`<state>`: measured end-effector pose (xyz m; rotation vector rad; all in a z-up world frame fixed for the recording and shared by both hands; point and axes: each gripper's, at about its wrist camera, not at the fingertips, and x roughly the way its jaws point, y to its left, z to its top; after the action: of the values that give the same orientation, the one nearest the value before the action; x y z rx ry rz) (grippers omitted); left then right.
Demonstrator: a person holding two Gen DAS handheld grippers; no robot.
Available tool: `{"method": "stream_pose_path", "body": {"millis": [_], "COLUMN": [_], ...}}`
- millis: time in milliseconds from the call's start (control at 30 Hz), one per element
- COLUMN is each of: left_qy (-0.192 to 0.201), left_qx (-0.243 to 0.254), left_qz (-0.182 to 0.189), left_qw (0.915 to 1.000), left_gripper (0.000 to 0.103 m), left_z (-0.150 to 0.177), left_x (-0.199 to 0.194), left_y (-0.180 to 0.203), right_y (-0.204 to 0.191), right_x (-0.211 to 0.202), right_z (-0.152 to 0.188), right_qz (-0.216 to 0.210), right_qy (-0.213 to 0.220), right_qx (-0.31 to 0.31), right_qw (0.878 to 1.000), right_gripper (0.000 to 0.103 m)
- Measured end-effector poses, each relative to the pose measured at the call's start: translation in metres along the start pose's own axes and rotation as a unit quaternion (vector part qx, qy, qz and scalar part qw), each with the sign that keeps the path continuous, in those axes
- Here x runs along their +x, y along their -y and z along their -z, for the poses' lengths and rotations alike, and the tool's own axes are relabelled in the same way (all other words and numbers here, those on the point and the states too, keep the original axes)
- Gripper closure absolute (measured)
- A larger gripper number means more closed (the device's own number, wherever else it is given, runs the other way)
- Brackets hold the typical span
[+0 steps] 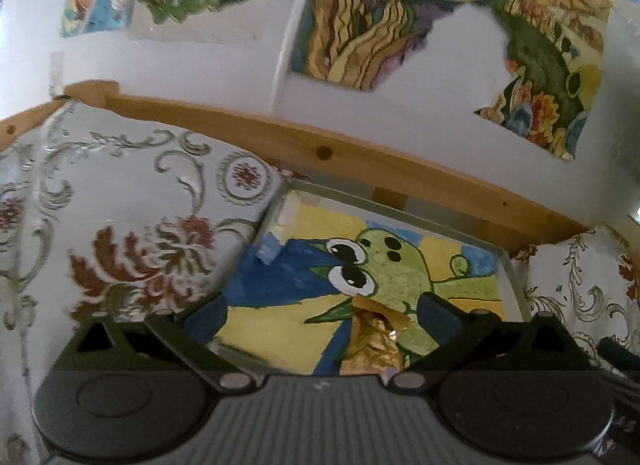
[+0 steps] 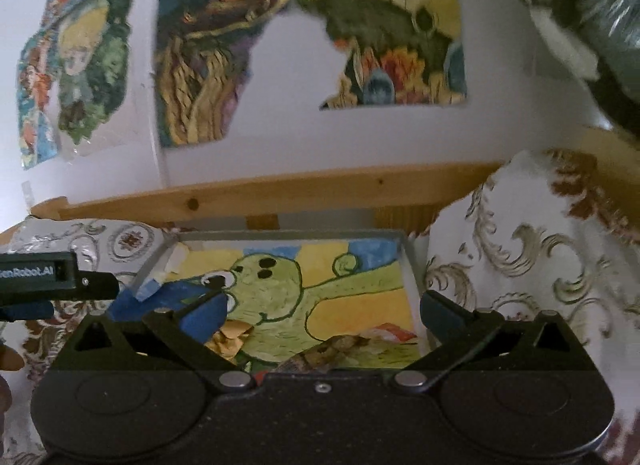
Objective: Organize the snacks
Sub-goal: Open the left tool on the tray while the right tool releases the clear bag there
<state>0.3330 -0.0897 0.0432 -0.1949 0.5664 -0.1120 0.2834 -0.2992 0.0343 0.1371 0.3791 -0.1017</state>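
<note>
— What do your jaws hold?

— Nothing. My left gripper (image 1: 322, 315) has its jaws spread wide, blue pads apart, and between them I see only the tray. My right gripper (image 2: 322, 315) is spread the same way, with nothing pinched.

— Where are the snacks, then?

— In the tray (image 1: 280, 201), on its painted bottom. From my left side, a gold foil-wrapped snack (image 1: 374, 341) lies at the tray's near edge, just ahead of my body and closer to my right finger, on the green cartoon creature (image 1: 394, 269). From my right side that same gold snack (image 2: 230, 339) sits beside my left pad (image 2: 204, 315); whether they touch I cannot tell. A brown crinkled wrapper (image 2: 328, 351) lies at the near edge, about midway between my fingers, and a red-and-white packet (image 2: 394, 332) lies toward the near right corner.

— What surrounds the tray?

— Patterned cloth (image 1: 132, 201) with grey scrolls and rust-red flowers, on both sides. Off my right gripper's left I see the other gripper's dark body (image 2: 52, 275).

— And beyond?

— A wooden rail (image 1: 360, 157) runs past the tray's far edge. Behind it stands a white wall (image 2: 288, 137) with torn painted pictures (image 2: 212, 53) stuck on it.
</note>
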Motion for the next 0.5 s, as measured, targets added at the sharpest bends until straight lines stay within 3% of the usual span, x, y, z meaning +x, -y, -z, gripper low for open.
{"method": "stream_pose_path", "body": {"millis": [167, 500], "left_qy": [0.032, 0.067], "left_qx": [0.017, 0.043], "left_qz": [-0.004, 0.004], "left_qw": [0.9993, 0.9968], "left_gripper": [0.000, 0.000], "left_z": [0.012, 0.050], "left_x": [-0.035, -0.094], "left_y": [-0.008, -0.024], "right_y": [-0.008, -0.025], "right_x": [-0.038, -0.107], "right_z": [0.004, 0.037], "right_qz": [-0.001, -0.013], "right_qy": [0.025, 0.032], "right_qx": [0.001, -0.025], "right_qw": [1.000, 0.999], "right_gripper": [0.001, 0.001]}}
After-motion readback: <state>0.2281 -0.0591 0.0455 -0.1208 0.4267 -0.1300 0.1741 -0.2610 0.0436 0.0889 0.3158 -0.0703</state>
